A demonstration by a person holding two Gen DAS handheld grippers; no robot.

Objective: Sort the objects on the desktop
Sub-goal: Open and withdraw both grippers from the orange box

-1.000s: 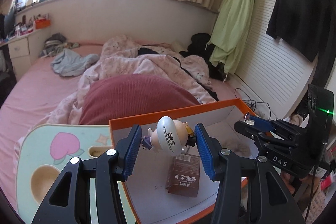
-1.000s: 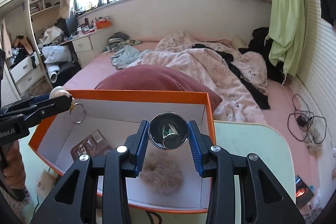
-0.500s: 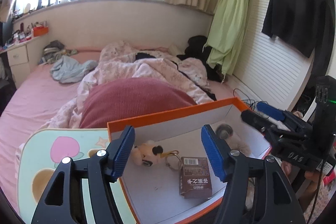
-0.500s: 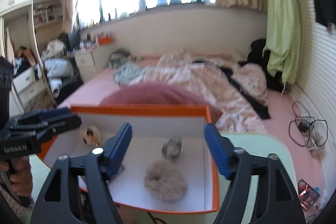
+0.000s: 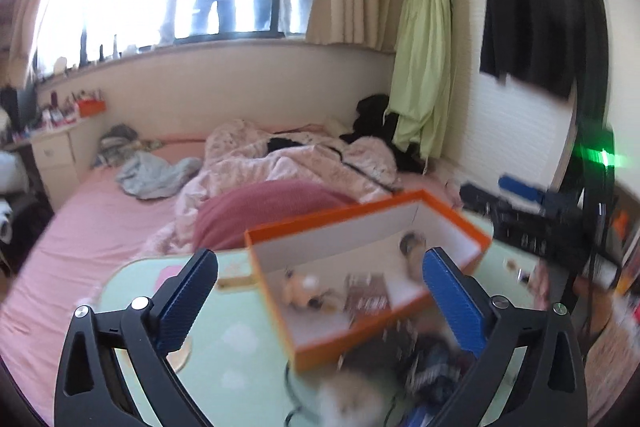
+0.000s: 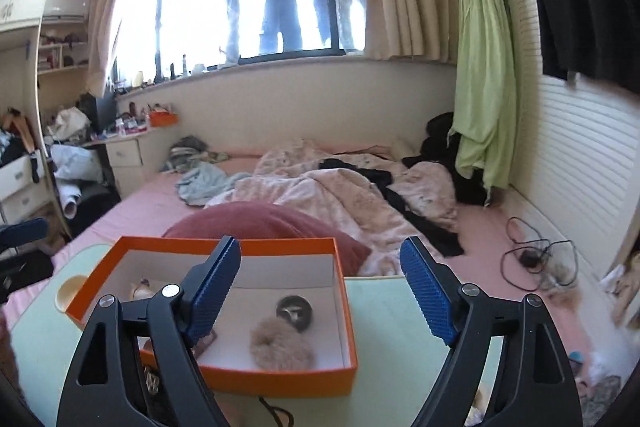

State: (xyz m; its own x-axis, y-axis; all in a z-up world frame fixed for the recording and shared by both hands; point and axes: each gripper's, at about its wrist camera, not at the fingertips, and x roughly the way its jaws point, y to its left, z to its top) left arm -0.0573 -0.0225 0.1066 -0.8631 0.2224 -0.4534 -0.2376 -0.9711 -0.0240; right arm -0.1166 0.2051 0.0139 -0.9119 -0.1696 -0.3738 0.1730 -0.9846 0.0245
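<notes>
Both the left hand-held gripper (image 5: 320, 291) and the right hand-held gripper (image 6: 320, 291) gape wide, gripping nothing. The orange box (image 6: 344, 291) sits on the green worktop (image 6: 400, 315), at 10 o'clock in the right view. Inside it lie a fluffy scrunchie (image 6: 282, 345), a round compact (image 6: 294, 311), a small figure (image 5: 298, 291) and a brown packet (image 5: 366, 297).

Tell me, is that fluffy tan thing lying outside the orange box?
No, the fluffy tan thing lies inside the orange box, beside a dark round object.
</notes>
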